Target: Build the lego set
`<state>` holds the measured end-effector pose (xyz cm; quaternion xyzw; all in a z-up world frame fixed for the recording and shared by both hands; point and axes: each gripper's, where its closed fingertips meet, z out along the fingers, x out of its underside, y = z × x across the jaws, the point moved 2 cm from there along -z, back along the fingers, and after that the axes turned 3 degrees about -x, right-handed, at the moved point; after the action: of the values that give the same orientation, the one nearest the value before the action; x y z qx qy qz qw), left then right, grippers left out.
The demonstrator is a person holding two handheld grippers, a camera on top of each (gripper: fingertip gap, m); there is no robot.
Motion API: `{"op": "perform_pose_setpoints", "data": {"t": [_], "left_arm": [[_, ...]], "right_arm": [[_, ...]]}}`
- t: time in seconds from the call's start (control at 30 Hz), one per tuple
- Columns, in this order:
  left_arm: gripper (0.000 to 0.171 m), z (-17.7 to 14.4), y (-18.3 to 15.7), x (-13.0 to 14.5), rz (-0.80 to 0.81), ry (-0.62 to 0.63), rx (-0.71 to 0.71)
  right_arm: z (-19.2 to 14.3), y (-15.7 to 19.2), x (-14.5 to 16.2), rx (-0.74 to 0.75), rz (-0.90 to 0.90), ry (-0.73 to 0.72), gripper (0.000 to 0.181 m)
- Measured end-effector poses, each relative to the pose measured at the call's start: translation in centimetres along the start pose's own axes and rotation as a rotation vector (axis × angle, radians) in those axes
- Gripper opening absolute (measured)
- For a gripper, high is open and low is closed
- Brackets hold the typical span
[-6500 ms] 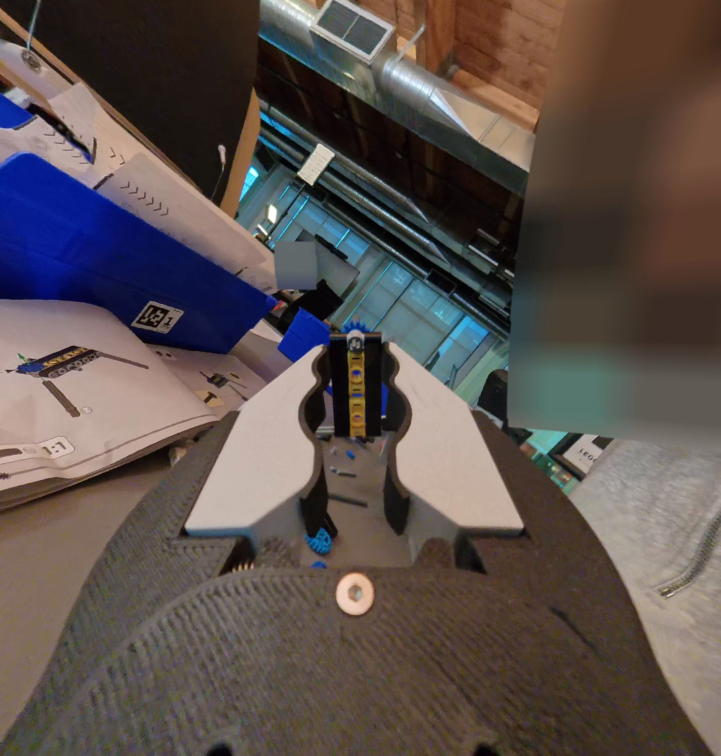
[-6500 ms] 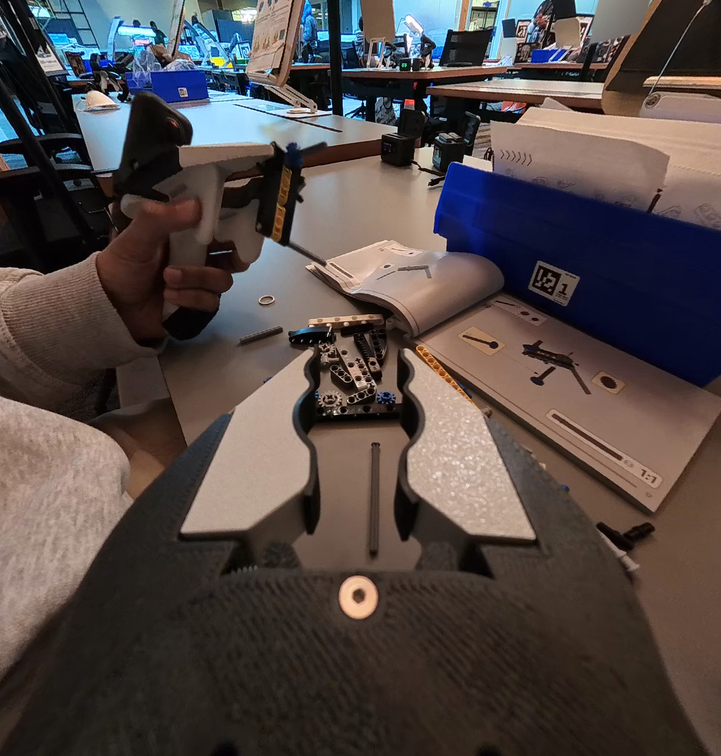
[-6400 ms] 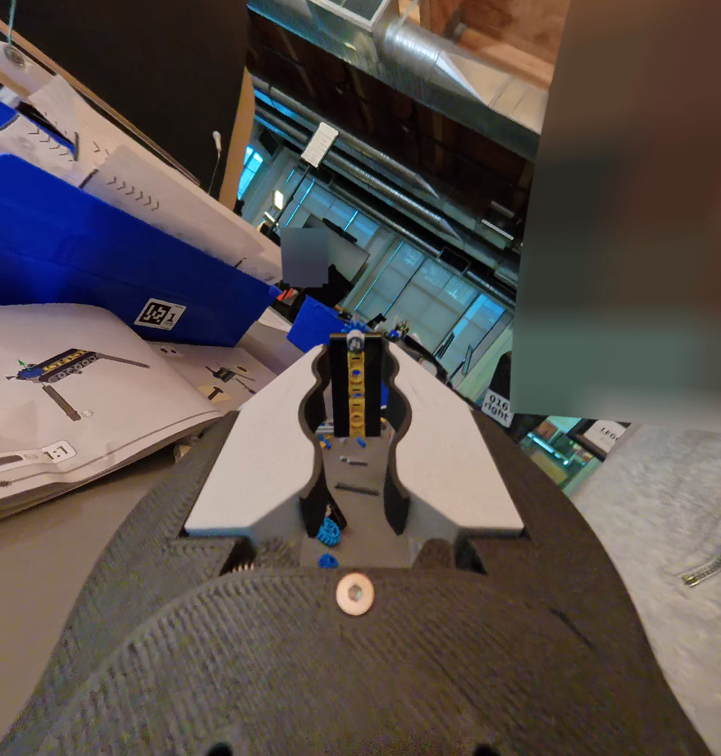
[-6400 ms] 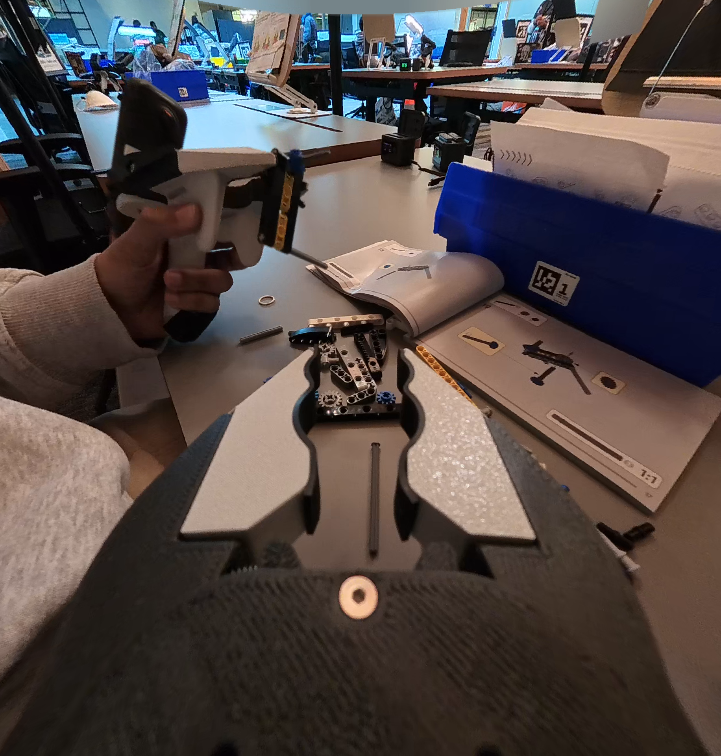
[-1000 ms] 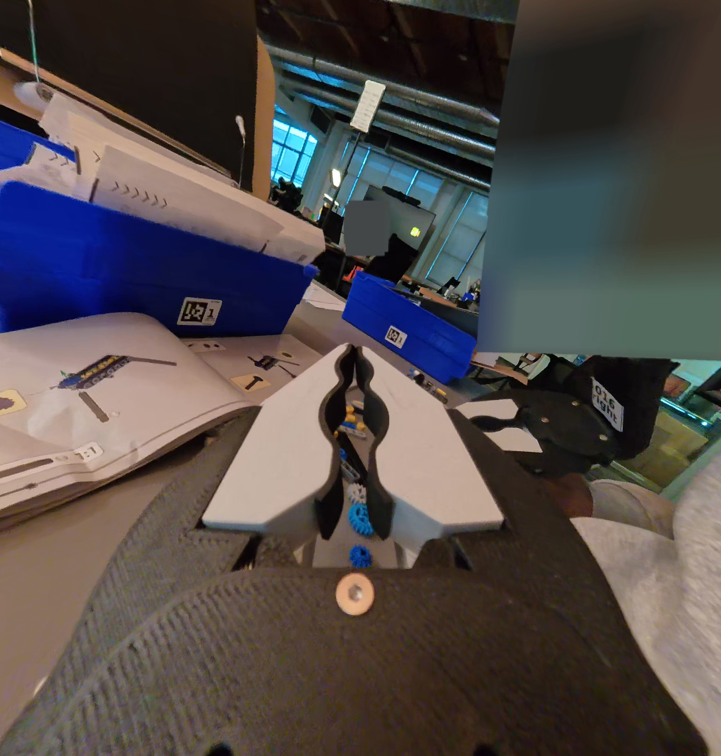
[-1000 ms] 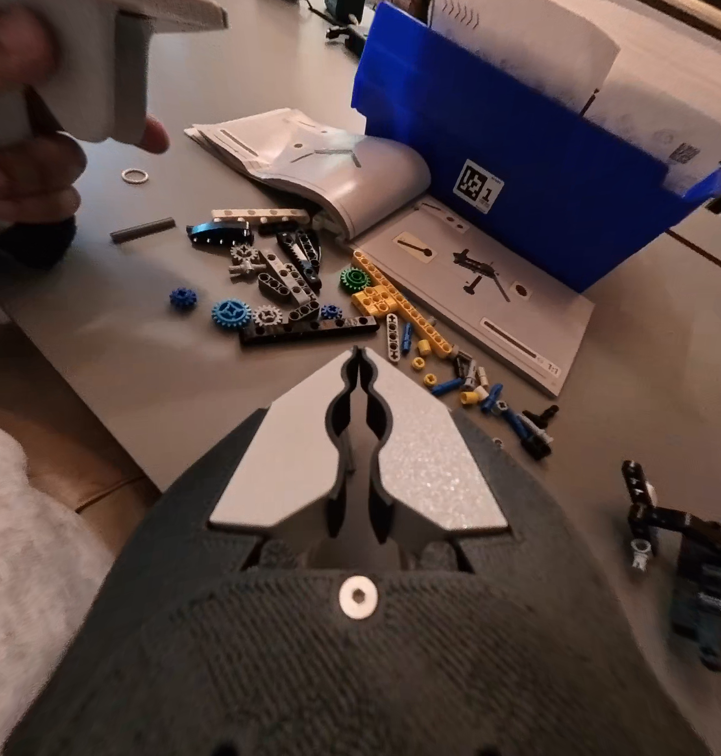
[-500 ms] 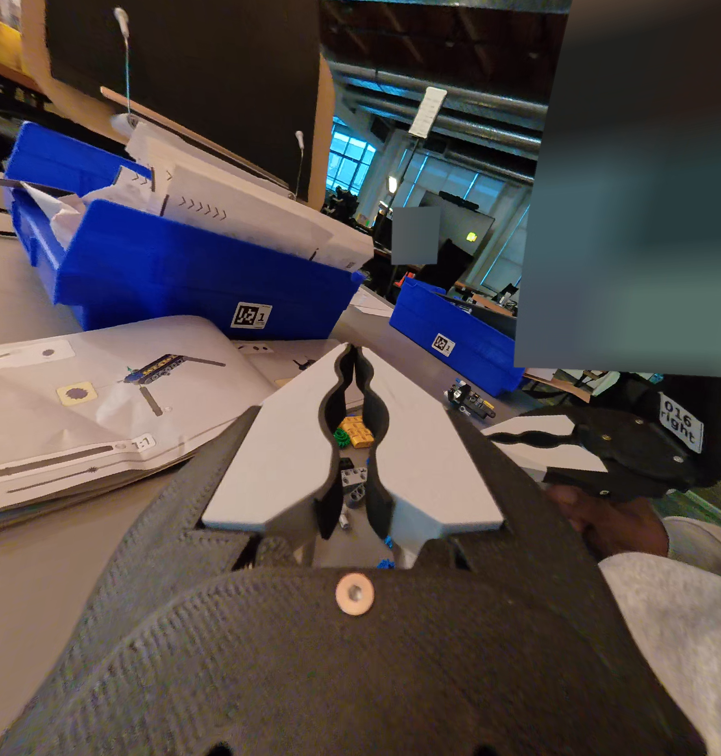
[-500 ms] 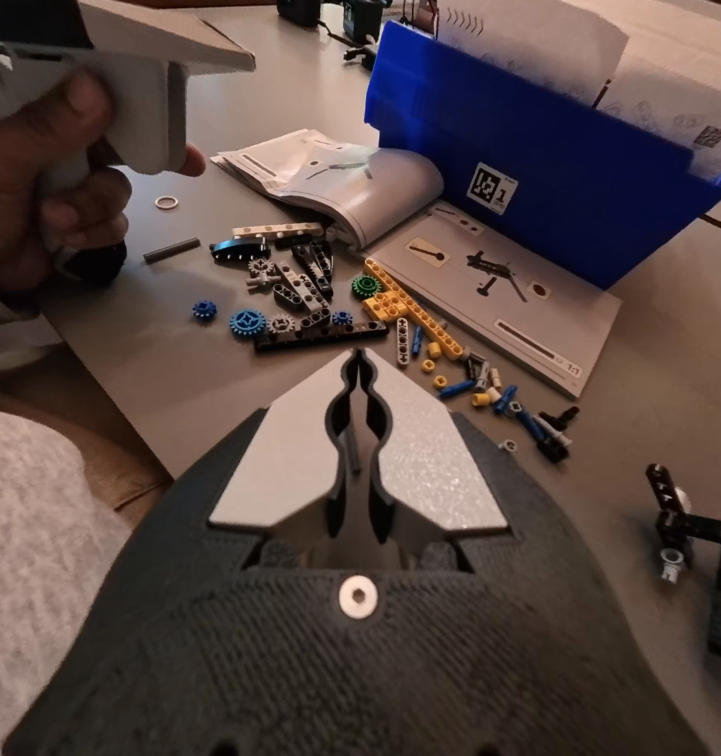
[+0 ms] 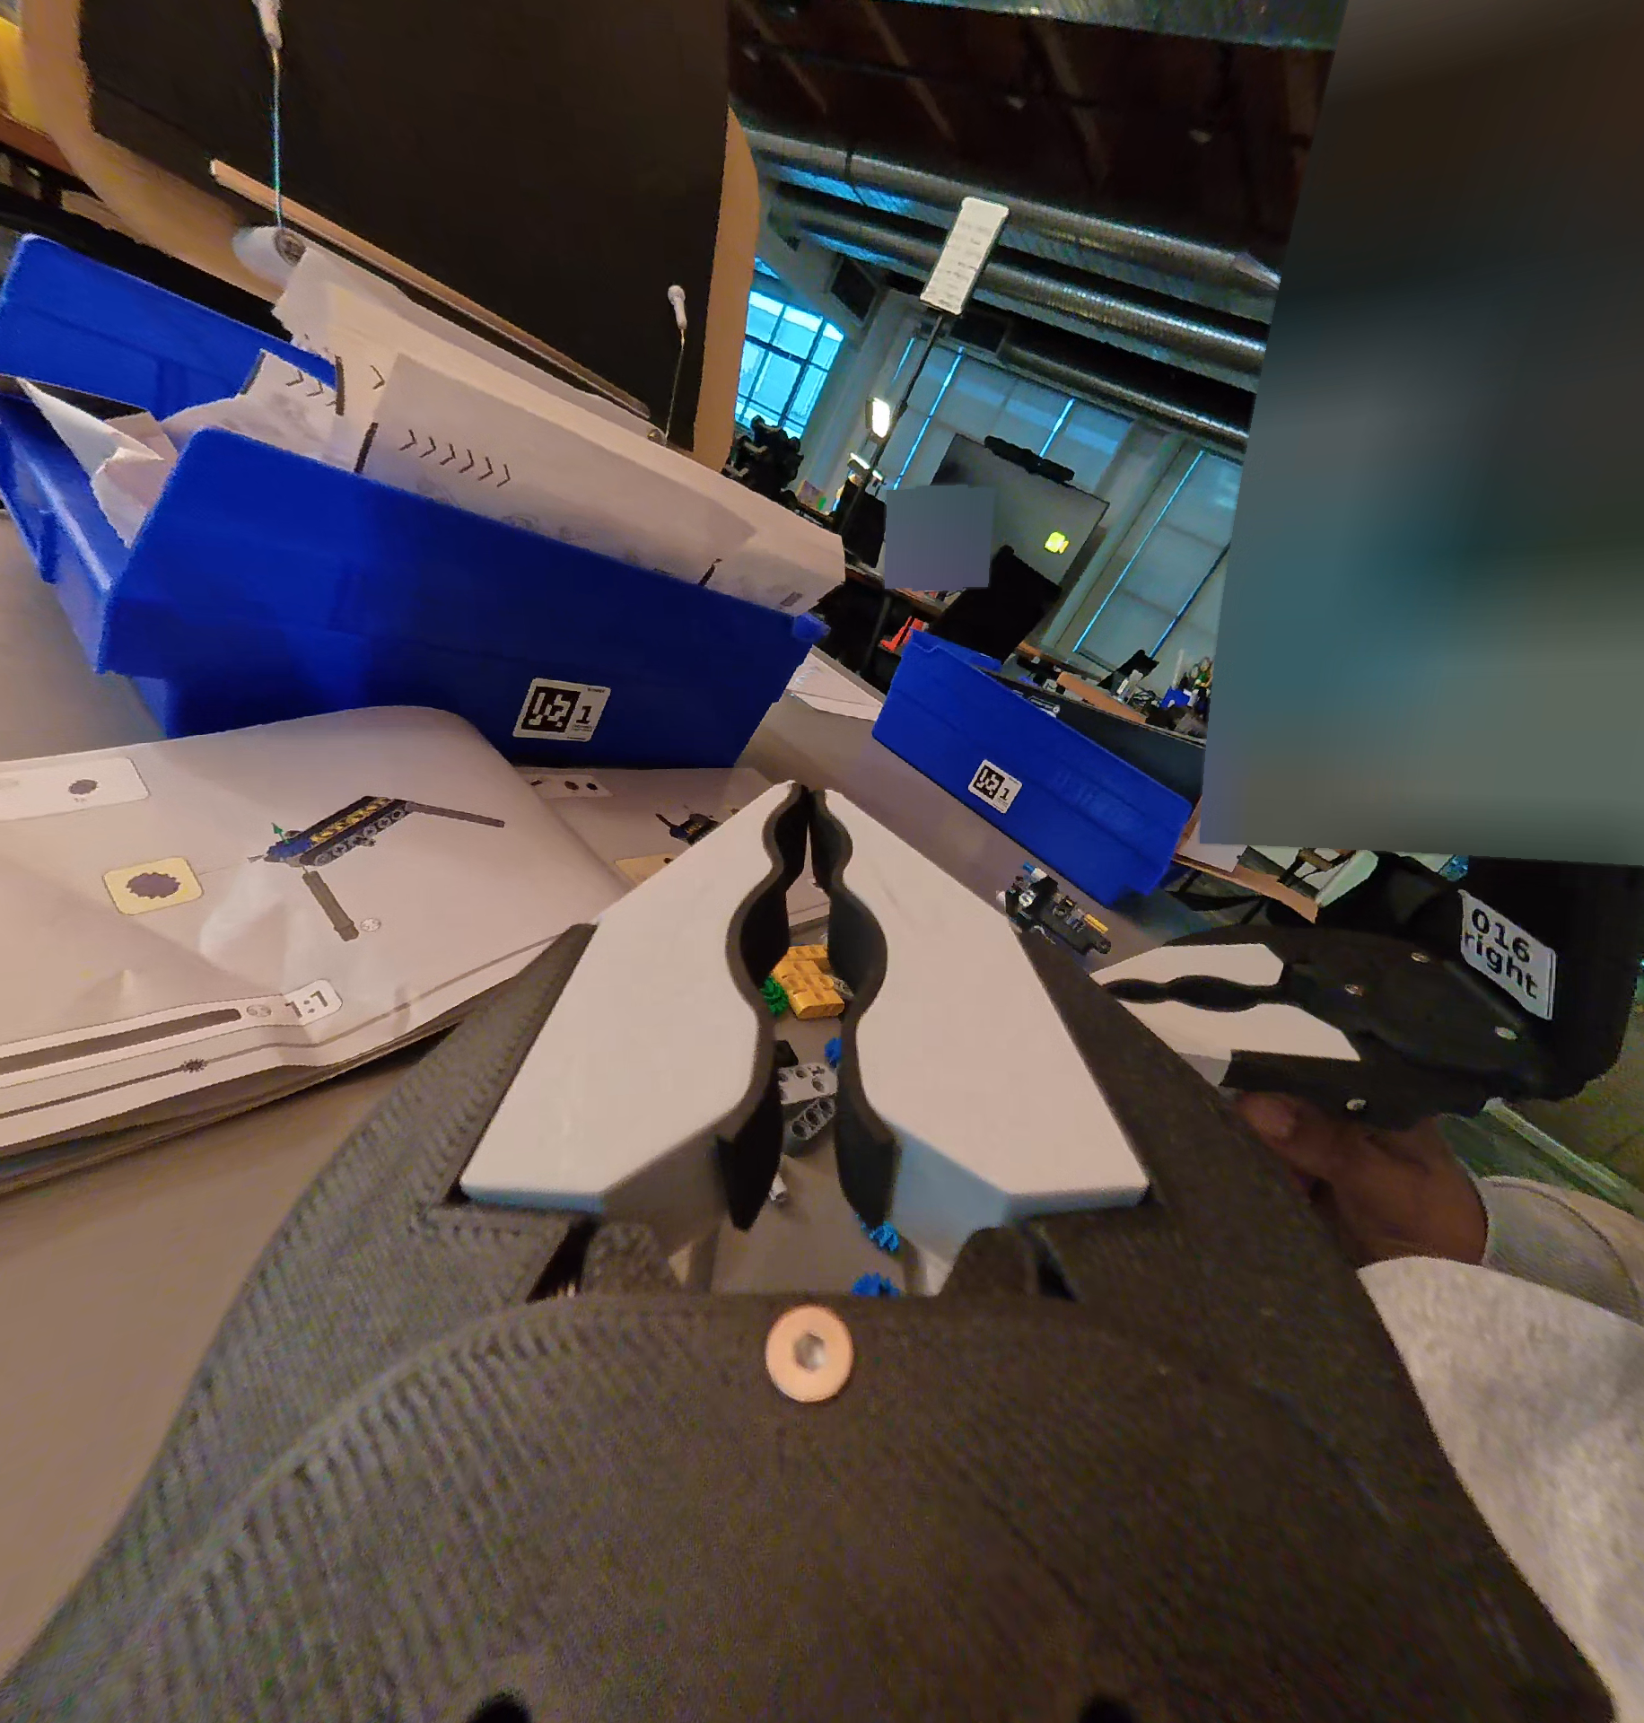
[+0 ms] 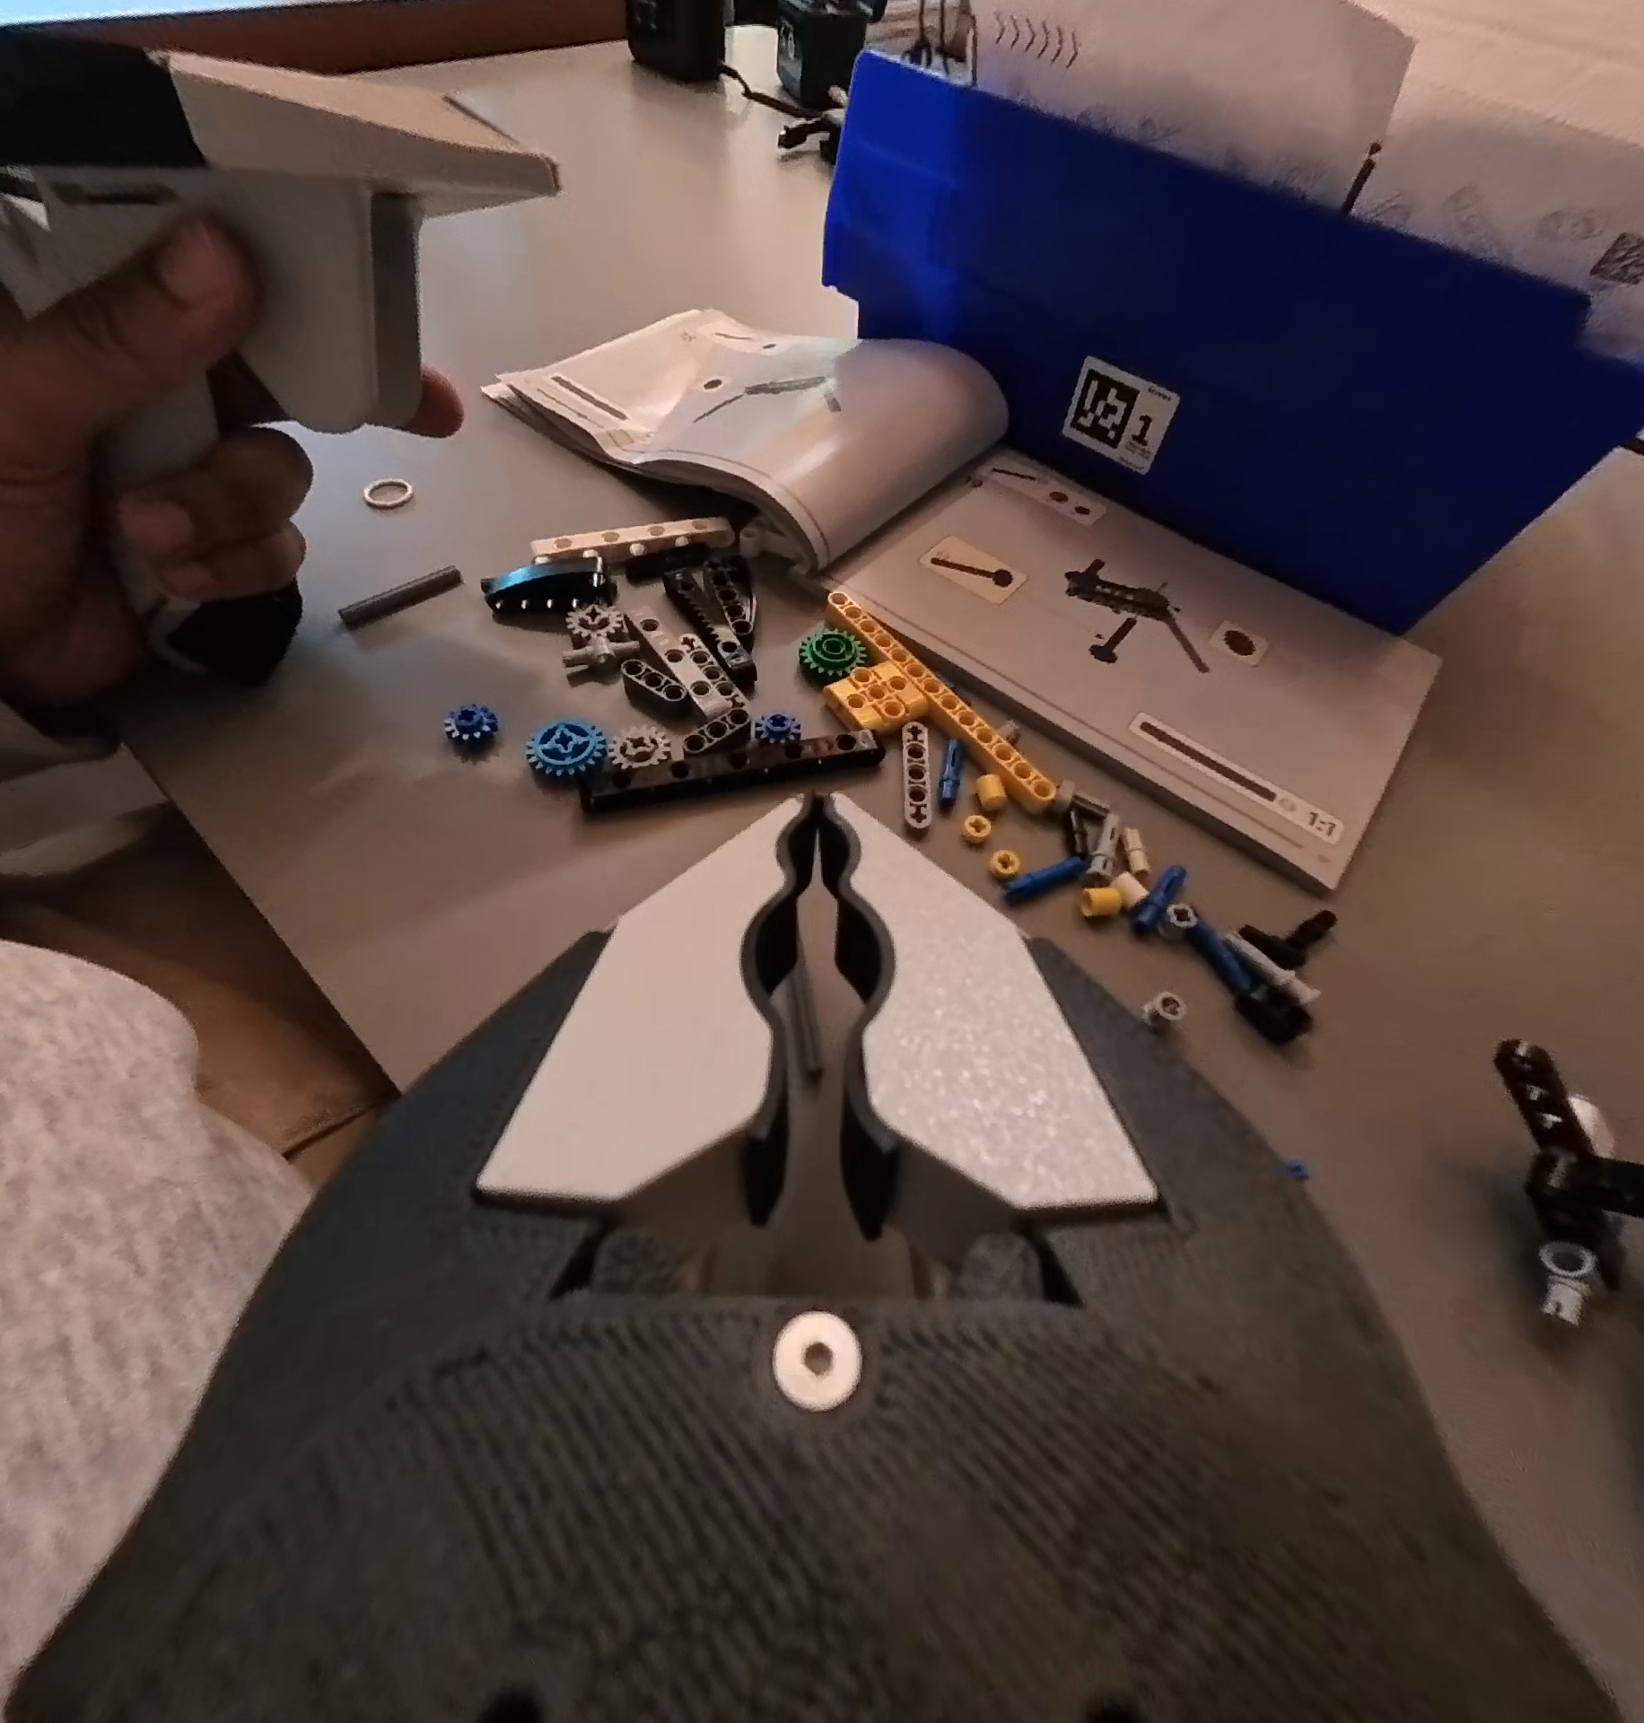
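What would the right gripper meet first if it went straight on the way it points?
Probably the long black beam lying just past the right gripper tips, among loose parts on the table; depth is unclear.

An open-plan workshop or lab: exposed ceiling ducts [image 9: 1033, 233], tall windows [image 9: 1126, 559], rows of worktables, blue parts bins [image 9: 427, 597] on the grey surface [image 10: 427, 839].

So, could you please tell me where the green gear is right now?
In the right wrist view the green gear lies flat on the table, left of centre, touching the yellow beam by the open booklet.
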<state>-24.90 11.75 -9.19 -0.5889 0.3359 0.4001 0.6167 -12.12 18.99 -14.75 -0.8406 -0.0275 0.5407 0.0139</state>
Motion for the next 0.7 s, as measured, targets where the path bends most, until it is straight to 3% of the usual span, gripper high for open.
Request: {"op": "perform_pose_setpoints", "data": {"t": [0.7], "left_arm": [[0.000, 0.0, 0.3, -0.1, -0.029, -0.003, 0.001]], "right_arm": [[-1.3, -2.5, -0.9, -0.067, 0.303, -0.125, 0.000]]}}
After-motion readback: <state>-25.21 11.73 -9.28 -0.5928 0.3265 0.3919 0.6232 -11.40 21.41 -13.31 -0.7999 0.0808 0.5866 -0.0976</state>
